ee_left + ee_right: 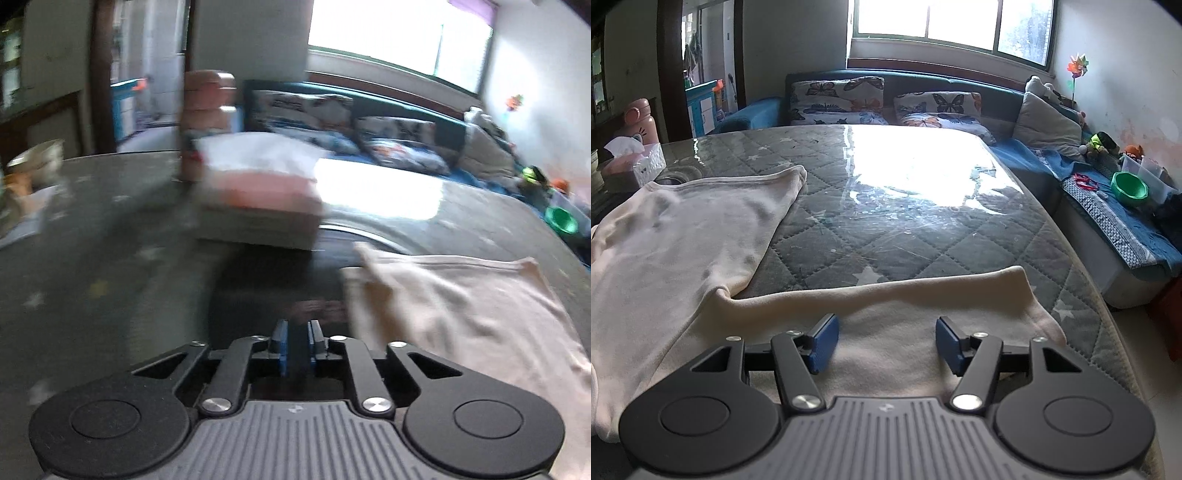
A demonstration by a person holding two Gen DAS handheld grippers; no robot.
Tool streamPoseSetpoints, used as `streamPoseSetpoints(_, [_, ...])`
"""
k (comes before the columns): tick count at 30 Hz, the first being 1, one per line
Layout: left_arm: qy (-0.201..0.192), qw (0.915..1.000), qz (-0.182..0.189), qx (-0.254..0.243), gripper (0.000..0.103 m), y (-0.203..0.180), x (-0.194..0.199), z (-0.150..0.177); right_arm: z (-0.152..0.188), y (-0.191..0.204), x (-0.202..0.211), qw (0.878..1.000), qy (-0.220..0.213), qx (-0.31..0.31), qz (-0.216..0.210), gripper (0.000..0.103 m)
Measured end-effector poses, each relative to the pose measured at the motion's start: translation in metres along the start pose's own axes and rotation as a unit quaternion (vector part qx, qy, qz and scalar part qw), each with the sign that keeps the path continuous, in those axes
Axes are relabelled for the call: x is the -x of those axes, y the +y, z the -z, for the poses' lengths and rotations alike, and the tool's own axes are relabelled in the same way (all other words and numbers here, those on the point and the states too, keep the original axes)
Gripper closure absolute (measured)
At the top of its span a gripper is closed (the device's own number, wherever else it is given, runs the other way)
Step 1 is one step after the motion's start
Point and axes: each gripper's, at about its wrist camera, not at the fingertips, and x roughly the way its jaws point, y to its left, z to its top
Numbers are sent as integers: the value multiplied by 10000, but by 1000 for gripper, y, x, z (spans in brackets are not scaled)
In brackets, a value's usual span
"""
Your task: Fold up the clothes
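While the cream cotton garment (683,236) lies spread on the quilted grey table top (886,229), barely folded, our right gripper (882,341) gapes over its sleeve; our left gripper (297,345) hangs nearly closed, empty.

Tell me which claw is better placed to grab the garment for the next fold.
Right, probably. The right claw hangs open directly over the cream garment; the left claw is nearly closed, empty, beside the cloth over the table.
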Motion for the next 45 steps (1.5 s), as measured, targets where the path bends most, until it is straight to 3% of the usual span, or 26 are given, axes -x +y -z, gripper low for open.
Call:
streamPoseSetpoints(4, [132, 9995, 261, -92, 84, -20, -21, -9, 1, 0, 0, 10000, -7, -6, 2, 40])
streamPoseSetpoints(13, [229, 9985, 389, -312, 84, -39, -50, -21, 2, -3, -2, 10000, -27, -61, -35, 37])
streamPoseSetpoints(18, [165, 9994, 279, -87, 87, -35, -52, -21, 3, -4, -2, 9999, -43, -98, -39, 37])
streamPoseSetpoints(22, [109, 9994, 170, -278, 87, -40, -52, -20, 3, -3, -2, 9999, -49, -94, -31, 36])
streamPoseSetpoints(29, [66, 9999, 32, -85, 87, -29, -51, -20, 2, -4, -2, 10000, -31, -84, -32, 36])
streamPoseSetpoints(33, [105, 9996, 167, -207, 71, -33, -54, -22, 2, -4, -2, 9999, -31, -100, 0, 33])
streamPoseSetpoints(35, [108, 9995, 139, -256, 68, -36, -57, -23, 2, -4, -3, 9999, -32, -115, 3, 33])
streamPoseSetpoints(37, [66, 9995, 87, -280, 74, -37, -59, -24, 3, -3, -3, 9999, -33, -105, 8, 33])
streamPoseSetpoints(40, [32, 9996, 133, -251, 95, -35, -60, -23, 3, -4, -3, 9999, -31, -122, -1, 32])
streamPoseSetpoints(45, [-185, 9995, -152, -188, 99, -24, -41, -19, 2, -4, -4, 9999, -25, -112, 3, 32])
